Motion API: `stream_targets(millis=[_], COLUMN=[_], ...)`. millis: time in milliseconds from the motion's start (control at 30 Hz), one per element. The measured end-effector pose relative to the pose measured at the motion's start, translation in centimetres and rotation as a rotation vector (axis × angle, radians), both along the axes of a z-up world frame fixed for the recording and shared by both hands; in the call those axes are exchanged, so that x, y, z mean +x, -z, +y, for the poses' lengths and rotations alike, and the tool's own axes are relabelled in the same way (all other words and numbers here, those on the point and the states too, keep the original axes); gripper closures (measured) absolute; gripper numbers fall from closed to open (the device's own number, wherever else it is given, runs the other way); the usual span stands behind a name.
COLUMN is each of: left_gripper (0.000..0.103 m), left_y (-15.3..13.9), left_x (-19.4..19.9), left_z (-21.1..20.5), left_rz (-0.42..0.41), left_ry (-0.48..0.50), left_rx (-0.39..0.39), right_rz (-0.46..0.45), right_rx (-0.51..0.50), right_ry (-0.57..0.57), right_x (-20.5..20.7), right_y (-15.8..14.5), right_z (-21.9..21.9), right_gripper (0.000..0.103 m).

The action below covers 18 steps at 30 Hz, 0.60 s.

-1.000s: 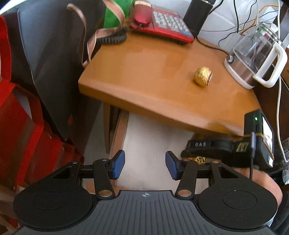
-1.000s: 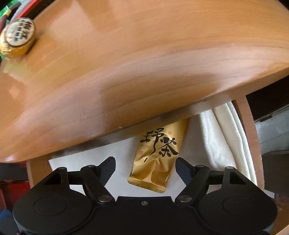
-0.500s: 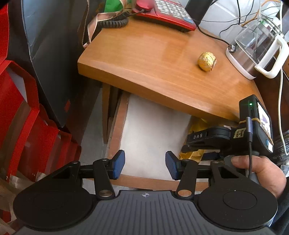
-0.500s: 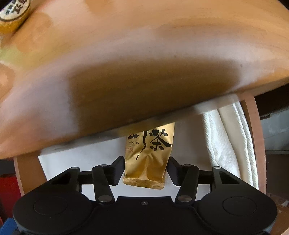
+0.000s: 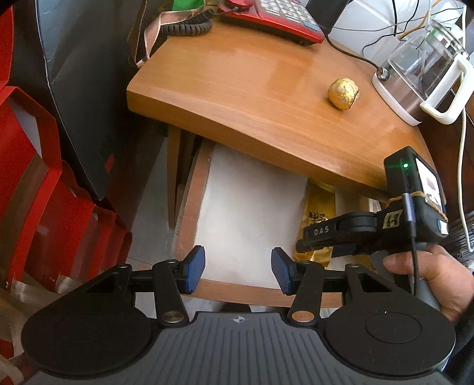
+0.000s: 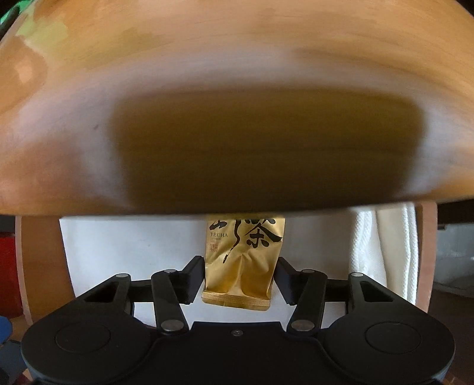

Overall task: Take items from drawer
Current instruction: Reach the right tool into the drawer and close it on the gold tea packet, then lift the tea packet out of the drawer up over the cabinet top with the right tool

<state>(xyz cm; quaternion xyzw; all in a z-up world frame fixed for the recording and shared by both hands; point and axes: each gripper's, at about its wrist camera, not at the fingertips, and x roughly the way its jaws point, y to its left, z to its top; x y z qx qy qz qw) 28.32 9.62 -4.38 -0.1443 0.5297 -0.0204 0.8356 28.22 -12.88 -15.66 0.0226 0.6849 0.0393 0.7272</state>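
Observation:
A gold tea pouch (image 6: 243, 260) with black characters lies in the open drawer (image 6: 38, 266), on white lining, its far end hidden under the table top. My right gripper (image 6: 240, 278) is shut on the pouch, one finger at each side of its near end, and the foil is creased between them. In the left wrist view the pouch (image 5: 318, 219) shows under the right gripper (image 5: 317, 248). My left gripper (image 5: 237, 270) is open and empty above the drawer's front edge (image 5: 254, 291). A gold foil ball (image 5: 343, 93) sits on the table top.
The wooden table top (image 5: 243, 88) overhangs the drawer. On it are a red telephone (image 5: 275, 14) and a glass kettle (image 5: 423, 65). A folded white cloth (image 6: 388, 251) lies at the drawer's right side. Red bags (image 5: 32, 183) and a black bag (image 5: 86, 74) stand left.
My right gripper moved in and closed from open onto the pouch's near end. The left gripper drew back and up, still open. The drawer shows further out.

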Motion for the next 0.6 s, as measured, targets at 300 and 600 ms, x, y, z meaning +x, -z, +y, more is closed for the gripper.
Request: stream_targets(millis=[300, 600], left_gripper=[0.051, 0.051], left_y=[-0.5, -1.0], left_x=[-0.3, -0.6], left_z=[0.0, -0.2], left_rz=[-0.006, -0.015], left_ry=[-0.008, -0.004], left_rx=[0.000, 0.002], right_rz=[-0.032, -0.094], right_rx=[-0.071, -0.140], right_ry=[-0.259, -0.557], right_x=[-1.6, -3.7], right_y=[-1.7, -3.5], right_z=[1.0, 2.0], right_gripper=[0.054, 0.055])
